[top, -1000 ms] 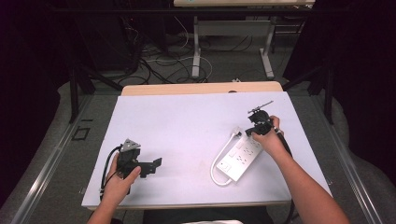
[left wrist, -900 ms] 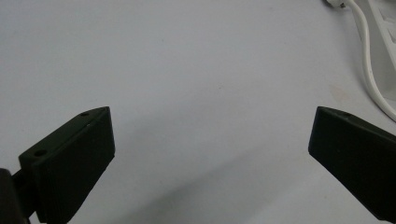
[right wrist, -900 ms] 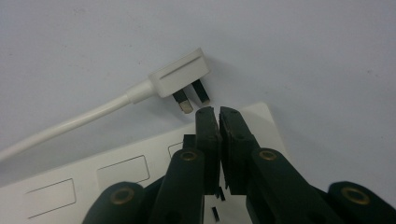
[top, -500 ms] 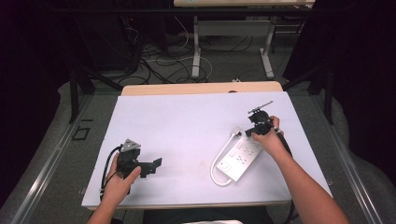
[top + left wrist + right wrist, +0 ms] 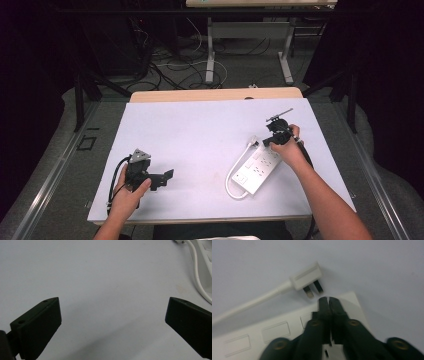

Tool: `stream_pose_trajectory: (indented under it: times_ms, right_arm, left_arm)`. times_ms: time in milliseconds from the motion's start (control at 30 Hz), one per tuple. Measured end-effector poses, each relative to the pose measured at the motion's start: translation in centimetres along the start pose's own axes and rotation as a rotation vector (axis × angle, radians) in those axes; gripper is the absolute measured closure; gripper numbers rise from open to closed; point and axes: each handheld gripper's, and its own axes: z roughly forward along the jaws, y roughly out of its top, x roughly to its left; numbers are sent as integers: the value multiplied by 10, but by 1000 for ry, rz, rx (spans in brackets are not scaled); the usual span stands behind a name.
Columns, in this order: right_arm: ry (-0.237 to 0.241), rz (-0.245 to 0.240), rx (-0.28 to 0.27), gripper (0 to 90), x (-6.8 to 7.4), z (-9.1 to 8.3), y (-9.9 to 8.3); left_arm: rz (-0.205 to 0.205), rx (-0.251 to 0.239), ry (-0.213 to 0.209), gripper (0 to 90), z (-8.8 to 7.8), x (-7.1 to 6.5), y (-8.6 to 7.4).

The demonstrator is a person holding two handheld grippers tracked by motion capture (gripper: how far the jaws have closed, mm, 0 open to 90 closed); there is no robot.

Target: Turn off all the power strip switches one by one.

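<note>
I see my right gripper (image 5: 329, 299) over the power strip's (image 5: 257, 170) far end on the table (image 5: 200, 130), fingers together on nothing, plug (image 5: 308, 280) just beyond. My left gripper (image 5: 112, 322) hovers well apart, fingers wide.

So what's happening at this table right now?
A person sits at a white table with a hand-held gripper in each hand. The right gripper, jaws shut with nothing between them, hovers over the end of a white power strip, beside its plug. The left gripper rests apart on the table, jaws wide open and empty.
</note>
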Motion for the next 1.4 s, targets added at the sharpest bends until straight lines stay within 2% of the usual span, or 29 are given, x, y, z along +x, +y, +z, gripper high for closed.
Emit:
stream_pose_trajectory:
  times_ms: [233, 333, 433, 600, 833, 867, 900, 933, 967, 1033, 1133, 1267, 1400]
  right_arm:
    - [8, -7, -22, 900, 0, 1, -2]
    - [-1, -3, -5, 900, 1, 0, -1]
    - [-2, -17, -9, 900, 1, 0, -1]
    - [-3, -1, -5, 900, 1, 0, -1]
    - [-1, -8, -4, 899, 1, 0, -1]
    - [9, -3, -18, 893, 0, 1, -1]
    - [7, -10, -5, 883, 0, -1, -1]
    - [7, 5, -5, 877, 0, 0, -1]
    - [9, -4, -4, 874, 0, -1, -1]
    - [-7, 1, -13, 869, 1, -1, -1]
    - [5, 11, -27, 856, 1, -3, -1]
    - [0, -3, -36, 831, -1, -6, -3]
    - [7, 3, -38, 787, 1, -9, -5]
  left_arm:
    - [11, 4, 1, 4, 0, 1, 0]
    - [9, 5, 3, 4, -1, 1, 0]
    - [10, 2, 2, 4, 0, 1, 0]
    - [8, 4, 2, 4, -1, 1, 0]
    - [4, 2, 0, 4, -1, 1, 0]
    - [7, 1, 0, 4, -1, 1, 0]
    - [4, 0, 1, 4, -1, 1, 0]
    - [-5, -1, 1, 4, -1, 1, 0]
    - [4, 0, 1, 5, -1, 2, 0]
    - [4, 0, 1, 4, -1, 2, 0]
    - [-4, -2, 1, 4, -1, 1, 0]
    - [2, -1, 2, 4, 0, 2, 0]
    - [1, -2, 2, 4, 0, 2, 0]
